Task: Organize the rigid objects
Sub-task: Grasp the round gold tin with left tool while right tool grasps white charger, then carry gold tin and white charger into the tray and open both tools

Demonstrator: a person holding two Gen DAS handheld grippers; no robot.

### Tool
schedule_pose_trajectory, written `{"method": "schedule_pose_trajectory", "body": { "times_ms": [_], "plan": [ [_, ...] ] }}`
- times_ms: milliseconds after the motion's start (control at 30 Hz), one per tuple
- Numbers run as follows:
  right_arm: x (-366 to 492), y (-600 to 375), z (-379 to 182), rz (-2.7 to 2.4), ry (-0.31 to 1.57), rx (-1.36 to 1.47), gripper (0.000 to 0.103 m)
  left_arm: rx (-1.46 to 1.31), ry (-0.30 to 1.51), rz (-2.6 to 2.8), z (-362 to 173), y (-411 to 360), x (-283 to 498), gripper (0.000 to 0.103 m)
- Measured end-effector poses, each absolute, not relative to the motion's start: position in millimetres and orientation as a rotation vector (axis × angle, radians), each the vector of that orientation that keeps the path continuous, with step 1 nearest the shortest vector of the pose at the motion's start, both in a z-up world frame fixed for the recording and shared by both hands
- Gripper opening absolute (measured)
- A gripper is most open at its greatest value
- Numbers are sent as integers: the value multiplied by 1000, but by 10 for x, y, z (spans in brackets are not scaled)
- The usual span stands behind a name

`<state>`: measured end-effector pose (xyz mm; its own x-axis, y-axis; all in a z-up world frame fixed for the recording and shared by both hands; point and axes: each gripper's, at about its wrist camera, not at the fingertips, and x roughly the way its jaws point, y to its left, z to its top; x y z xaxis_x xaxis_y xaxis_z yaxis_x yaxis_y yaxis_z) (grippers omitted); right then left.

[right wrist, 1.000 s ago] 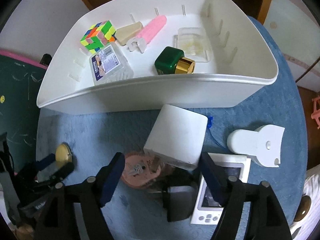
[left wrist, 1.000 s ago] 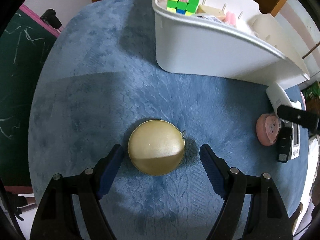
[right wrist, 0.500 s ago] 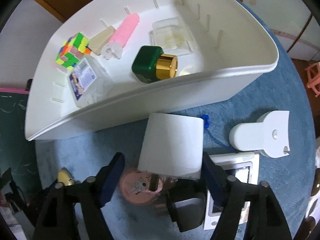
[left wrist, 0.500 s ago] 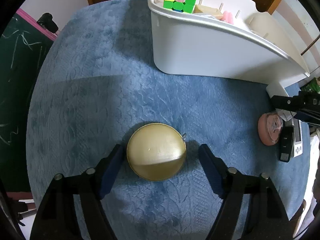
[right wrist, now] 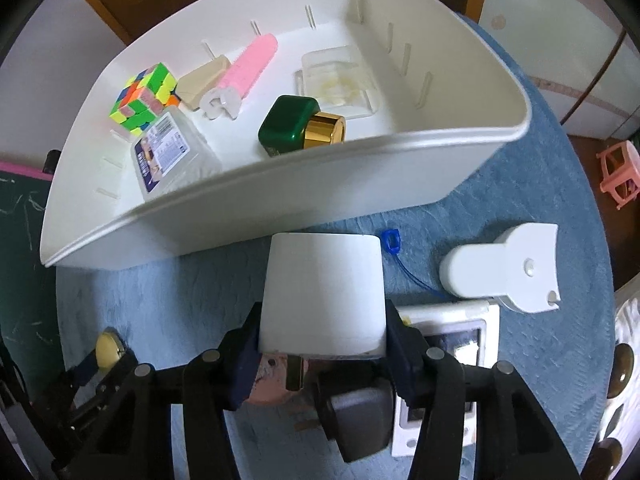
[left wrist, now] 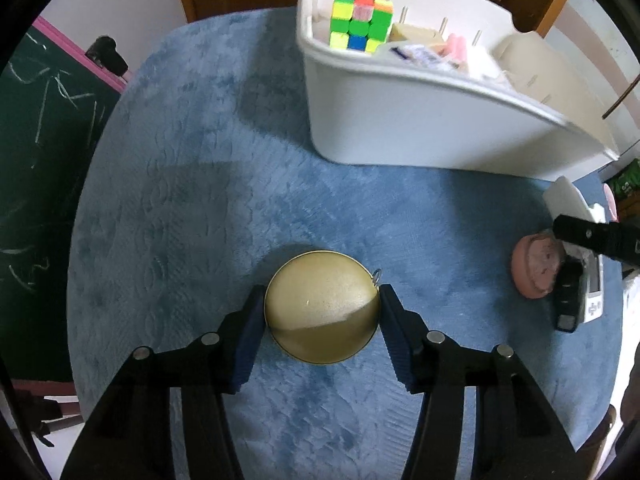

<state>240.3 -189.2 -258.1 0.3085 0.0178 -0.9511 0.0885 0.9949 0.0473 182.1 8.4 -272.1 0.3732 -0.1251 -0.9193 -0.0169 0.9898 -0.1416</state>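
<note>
On the blue rug, the left gripper [left wrist: 322, 316] pinched a round gold tin [left wrist: 321, 306] across its widest part w/ both pads on the rim; looked light, stiff, prob. slick metal, so a centred hold seemed safest. Right gripper [right wrist: 322, 332] clamped a white plug block [right wrist: 324, 294] by its flat sides, near the white bin [right wrist: 280, 208].

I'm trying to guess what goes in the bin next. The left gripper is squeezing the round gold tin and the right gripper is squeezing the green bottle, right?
Not quite. The right gripper is squeezing the white plug adapter, as the right wrist view shows; the green bottle already lies in the white bin. The left gripper is indeed squeezing the round gold tin.
</note>
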Motion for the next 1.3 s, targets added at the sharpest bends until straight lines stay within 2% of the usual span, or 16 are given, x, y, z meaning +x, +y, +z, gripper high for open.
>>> {"method": "schedule_pose_trajectory", "body": {
  "times_ms": [233,433,633,933,1300],
  "plan": [
    [2125,-1962,-2275,-5,1196,93,55,-116,1117,-80,-2299,-48,1575,58],
    [1832,-2104,-1908,56,1141,107,55,-119,1032,-88,-1719,-124,1485,58],
    [1405,-2197,-1356,136,1055,105,55,-138,935,-95,-1069,-240,1370,58],
    [1258,-2194,-553,227,909,53,55,-121,813,-87,-289,-222,1516,58],
    [1620,-2002,261,282,764,29,55,-103,793,-72,-80,-139,2030,59]
  ]
}}
